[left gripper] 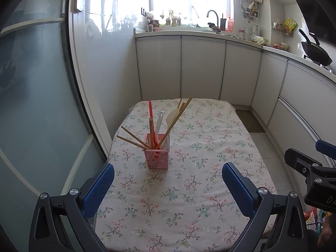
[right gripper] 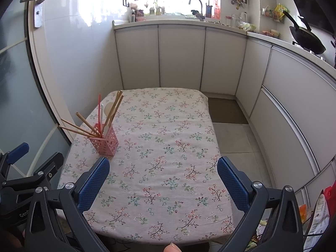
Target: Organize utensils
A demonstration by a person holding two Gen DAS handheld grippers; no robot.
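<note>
Kitchen corner, white cabinet fronts (left gripper: 201, 67) along the back and right, bright window above the counter, black wok (right gripper: 306, 40) on the stove at far right. Small table with a floral-print tablecloth (right gripper: 168, 138) in the middle. Pink perforated plastic utensil holder (left gripper: 157, 157) stands upright on the cloth, toward the table's left side, nearer the left gripper's view. Inside it: wooden chopsticks (left gripper: 134, 138) fanning out left and another bunch leaning right, a red silicone spatula (left gripper: 151, 121), a white plastic utensil (left gripper: 159, 121), a pale wooden spoon (left gripper: 172, 115). All stand in the holder; cloth around it bare.

Left gripper (left gripper: 168, 189) held above the near end of the table, blue-padded jaws wide apart, nothing between them, holder ahead of it and well apart. Right gripper (right gripper: 163, 180) same, jaws spread, empty, over the cloth; holder ahead and to its left. Fingertip (right gripper: 172, 248) at the bottom edge of the right wrist view.
</note>
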